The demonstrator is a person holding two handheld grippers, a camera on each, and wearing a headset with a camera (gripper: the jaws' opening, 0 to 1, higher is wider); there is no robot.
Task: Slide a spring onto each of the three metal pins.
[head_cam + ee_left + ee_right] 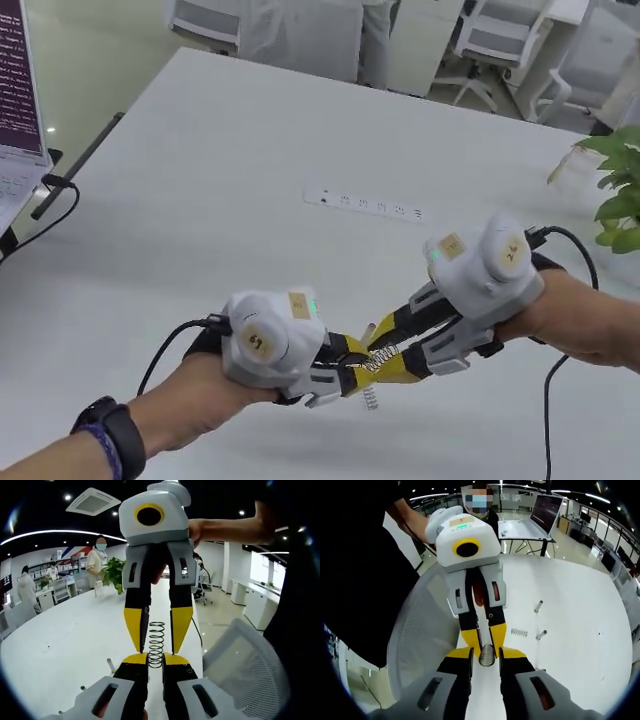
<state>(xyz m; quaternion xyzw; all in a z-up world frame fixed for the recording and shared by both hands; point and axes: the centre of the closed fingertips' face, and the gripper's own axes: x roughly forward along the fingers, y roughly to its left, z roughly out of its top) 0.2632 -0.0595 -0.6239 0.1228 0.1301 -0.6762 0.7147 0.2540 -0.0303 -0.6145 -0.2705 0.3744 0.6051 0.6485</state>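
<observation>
My two grippers meet tip to tip low over the white table (200, 200). A small wire spring (380, 358) (156, 645) lies between them. The left gripper (350, 366) (155, 659) is shut on the spring's near end. The right gripper (390, 352) (486, 654) is open, its yellow fingertips flanking the spring (486, 656) with a small gap on each side. I cannot tell whether a pin is inside the spring. A second spring (371, 398) (519, 632) lies loose on the table. Two short metal pins (538, 606) (541, 634) lie near it.
A white power strip (363, 205) sits mid-table beyond the grippers. A laptop (15, 100) stands at the left edge and a potted plant (620, 190) at the right. A grey mesh chair (240, 665) is just off the table's near edge. Cables trail from both grippers.
</observation>
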